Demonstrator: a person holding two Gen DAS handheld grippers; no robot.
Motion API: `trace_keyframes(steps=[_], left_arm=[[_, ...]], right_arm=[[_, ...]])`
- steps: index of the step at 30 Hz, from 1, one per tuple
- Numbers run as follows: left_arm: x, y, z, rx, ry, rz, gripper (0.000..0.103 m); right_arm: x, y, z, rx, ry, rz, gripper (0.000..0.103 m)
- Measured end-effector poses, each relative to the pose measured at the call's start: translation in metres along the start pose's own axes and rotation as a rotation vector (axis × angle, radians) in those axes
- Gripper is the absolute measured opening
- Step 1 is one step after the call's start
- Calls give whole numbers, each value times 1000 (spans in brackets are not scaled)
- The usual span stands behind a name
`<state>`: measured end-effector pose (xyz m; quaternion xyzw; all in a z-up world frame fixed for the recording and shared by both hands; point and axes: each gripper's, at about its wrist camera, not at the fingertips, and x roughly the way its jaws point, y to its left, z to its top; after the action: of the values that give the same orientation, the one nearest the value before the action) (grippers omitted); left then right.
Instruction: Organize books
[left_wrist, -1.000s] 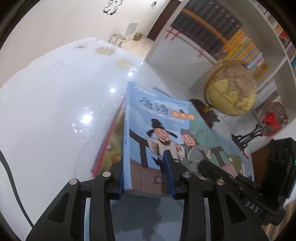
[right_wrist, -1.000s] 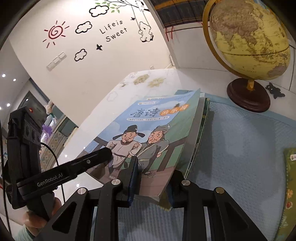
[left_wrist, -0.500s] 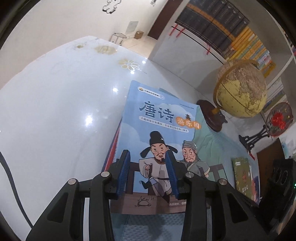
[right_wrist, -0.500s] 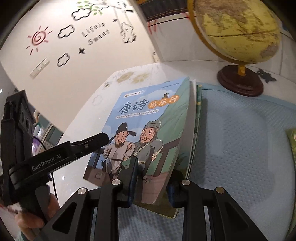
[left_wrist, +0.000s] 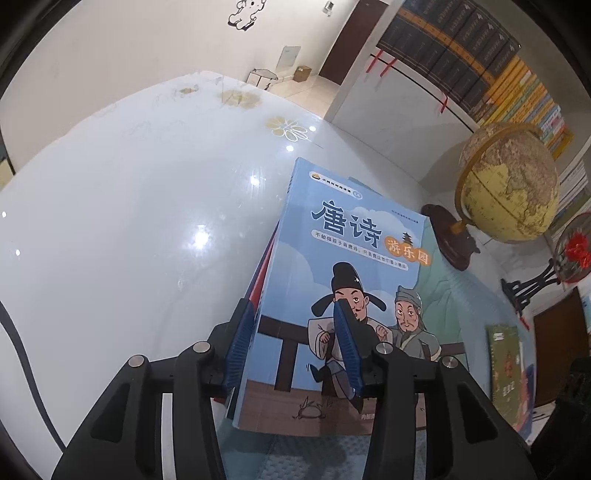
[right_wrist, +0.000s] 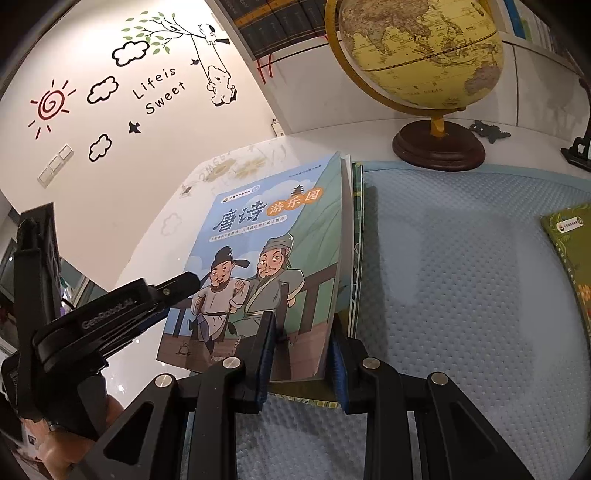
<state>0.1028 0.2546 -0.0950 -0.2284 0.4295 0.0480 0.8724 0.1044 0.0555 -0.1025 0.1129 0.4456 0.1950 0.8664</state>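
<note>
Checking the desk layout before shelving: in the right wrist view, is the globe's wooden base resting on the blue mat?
No, the globe's base sits on the white tabletop just beyond the blue mat's far edge.

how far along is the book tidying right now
Done: several books sit in one pile, the blue poetry book on top, on the blue mat. In hand: the right gripper clamps the pile's near edge, while the left gripper straddles its left edge, jaws opening. Left: a green book lies apart on the mat.
</note>
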Motion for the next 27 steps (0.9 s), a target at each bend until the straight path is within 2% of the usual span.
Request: trace_keyframes(steps=[7, 10, 14, 17, 21, 24, 25, 27], left_arm=[[4, -5, 4, 30, 12, 8, 41], [4, -2, 4, -2, 9, -7, 41], [-9, 4, -2, -38, -14, -28, 41], [-26, 1, -13, -34, -22, -12, 41], [-49, -22, -45, -1, -2, 0, 41], [-65, -55, -74, 37, 10, -6, 41], [-70, -66, -83, 47, 13, -11, 41], [-78, -91, -105, 50, 16, -19, 45]], right_arm=[[-4, 3, -8, -1, -3, -14, 26], [-5, 4, -7, -15, 4, -16, 26], [-8, -1, 0, -51, 61, 18, 28], [-26, -13, 2, -65, 78, 18, 28], [-74, -33, 0, -106, 30, 18, 28], [-110, -56, -2, -140, 4, 17, 40], [-123, -66, -2, -146, -7, 21, 50], [-144, -84, 0, -158, -26, 28, 53]])
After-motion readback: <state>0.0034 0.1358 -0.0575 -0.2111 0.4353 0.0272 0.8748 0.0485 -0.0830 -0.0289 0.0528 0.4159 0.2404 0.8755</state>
